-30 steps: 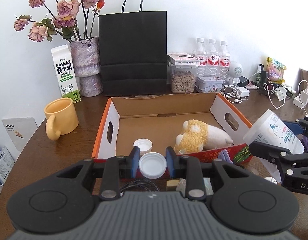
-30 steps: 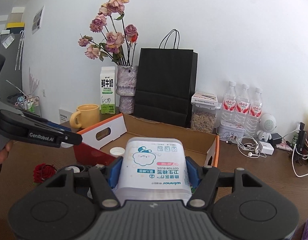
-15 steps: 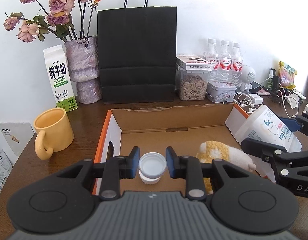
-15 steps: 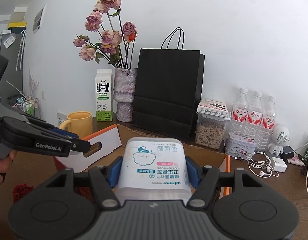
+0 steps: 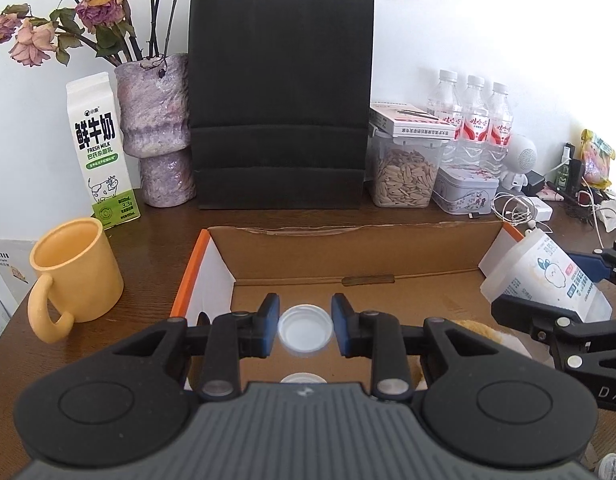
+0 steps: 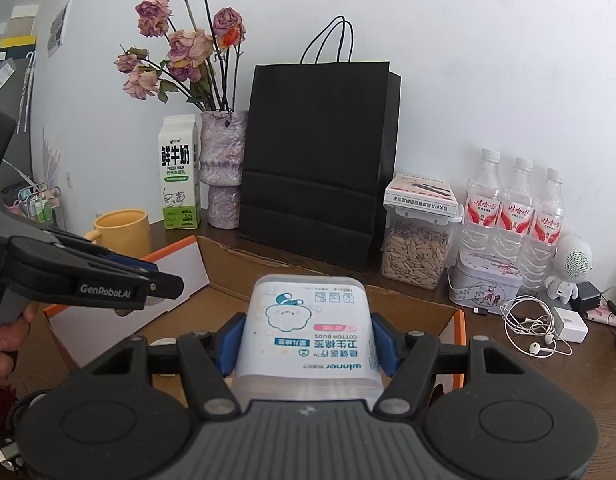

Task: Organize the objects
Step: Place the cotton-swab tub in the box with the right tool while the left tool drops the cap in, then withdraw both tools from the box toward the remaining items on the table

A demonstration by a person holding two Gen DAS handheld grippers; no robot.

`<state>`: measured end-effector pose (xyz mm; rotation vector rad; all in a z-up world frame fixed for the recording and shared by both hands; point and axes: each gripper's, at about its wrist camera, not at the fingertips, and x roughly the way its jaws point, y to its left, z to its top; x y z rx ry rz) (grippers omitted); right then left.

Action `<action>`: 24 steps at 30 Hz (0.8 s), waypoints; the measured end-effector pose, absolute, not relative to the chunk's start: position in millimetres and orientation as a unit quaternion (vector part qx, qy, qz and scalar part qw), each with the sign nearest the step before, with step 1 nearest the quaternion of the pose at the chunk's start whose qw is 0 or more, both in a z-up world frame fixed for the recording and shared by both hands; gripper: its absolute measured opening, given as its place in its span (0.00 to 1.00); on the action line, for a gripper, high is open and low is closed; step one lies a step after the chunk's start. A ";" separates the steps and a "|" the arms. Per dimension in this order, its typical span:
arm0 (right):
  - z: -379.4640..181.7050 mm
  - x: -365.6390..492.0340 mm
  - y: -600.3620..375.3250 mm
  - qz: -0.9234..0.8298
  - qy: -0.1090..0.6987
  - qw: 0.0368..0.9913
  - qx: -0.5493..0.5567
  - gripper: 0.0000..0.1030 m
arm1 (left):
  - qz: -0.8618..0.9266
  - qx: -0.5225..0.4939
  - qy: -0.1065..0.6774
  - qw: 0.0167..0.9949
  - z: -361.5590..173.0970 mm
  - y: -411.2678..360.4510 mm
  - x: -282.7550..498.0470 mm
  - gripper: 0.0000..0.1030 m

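On brown wooden table [image 5: 156, 240], white wall [image 5: 468, 20] behind.

left gripper [image 5: 305, 330] clamped, right gripper [image 6: 306, 338] clamped

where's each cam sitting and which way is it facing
Left wrist: rides the left gripper, facing the cardboard box and black bag; own fingers pinch a white cap, right gripper at its right edge.
Right wrist: rides the right gripper, same way; own fingers clamp the cotton bud tub, a hand at left.
Shared: box, black bag, milk carton.
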<state>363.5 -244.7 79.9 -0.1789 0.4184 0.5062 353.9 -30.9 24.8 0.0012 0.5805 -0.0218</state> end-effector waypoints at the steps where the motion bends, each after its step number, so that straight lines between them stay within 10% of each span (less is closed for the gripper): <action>1: 78.9 365.7 -244.8 0.246 0.206 0.943 -0.088 0.62 | -0.008 -0.001 0.286 0.958 23.9 -29.8 356.2 0.29; 4: 75.5 371.4 -244.9 0.242 0.212 0.942 -0.091 0.62 | -0.005 -0.005 0.288 0.958 20.4 -26.9 361.9 0.29; 10: 69.4 375.4 -243.9 0.240 0.229 0.939 -0.092 0.72 | -0.005 -0.008 0.283 0.959 18.4 -24.1 359.8 0.99; 12: 70.3 373.1 -243.4 0.239 0.223 0.940 -0.092 0.94 | -0.001 -0.006 0.276 0.961 20.3 -24.5 357.7 1.00; 24: 73.2 369.5 -242.3 0.240 0.221 0.940 -0.093 1.00 | 0.000 -0.011 0.282 0.959 22.7 -24.5 356.7 1.00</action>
